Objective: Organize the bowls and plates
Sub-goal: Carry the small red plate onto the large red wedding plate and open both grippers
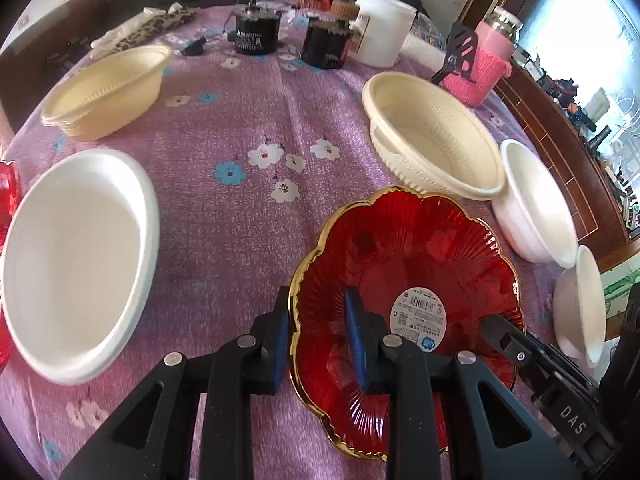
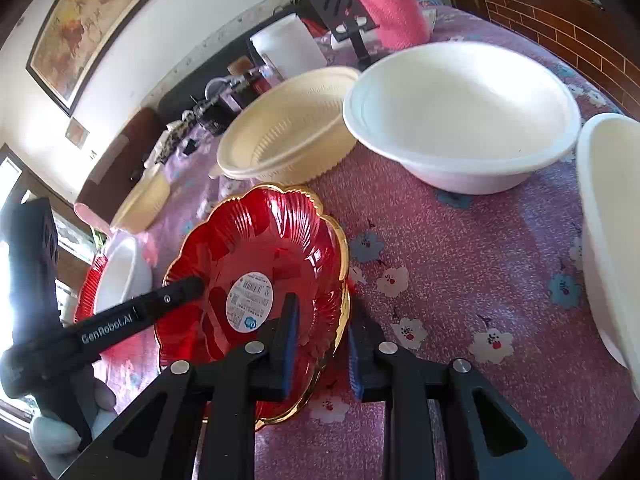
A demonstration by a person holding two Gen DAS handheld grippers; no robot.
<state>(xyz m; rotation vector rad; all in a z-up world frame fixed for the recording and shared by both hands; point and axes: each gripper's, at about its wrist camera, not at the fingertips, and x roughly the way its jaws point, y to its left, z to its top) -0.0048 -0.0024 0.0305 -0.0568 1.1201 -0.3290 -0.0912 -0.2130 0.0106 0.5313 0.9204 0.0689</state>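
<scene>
A red scalloped plate (image 1: 416,256) with a gold rim and a round white label lies on the purple cloth. My left gripper (image 1: 320,340) straddles its left rim, one finger outside and one inside, with a gap around the rim. My right gripper (image 2: 322,344) straddles its right rim (image 2: 342,276) the same way. The right gripper's finger (image 1: 504,332) shows in the left wrist view, the left's finger (image 2: 176,296) in the right wrist view. A white plate (image 1: 76,260) lies at left. Cream bowls (image 1: 432,136) (image 1: 108,88) and white bowls (image 1: 536,208) (image 2: 464,116) stand around.
Another red plate (image 2: 86,284) lies under a white dish (image 2: 120,276) at far left. Black jars (image 1: 256,32), a white tub (image 1: 384,32) and a pink knitted bottle (image 1: 488,64) crowd the far edge. A second white bowl (image 1: 584,304) sits at the right table edge.
</scene>
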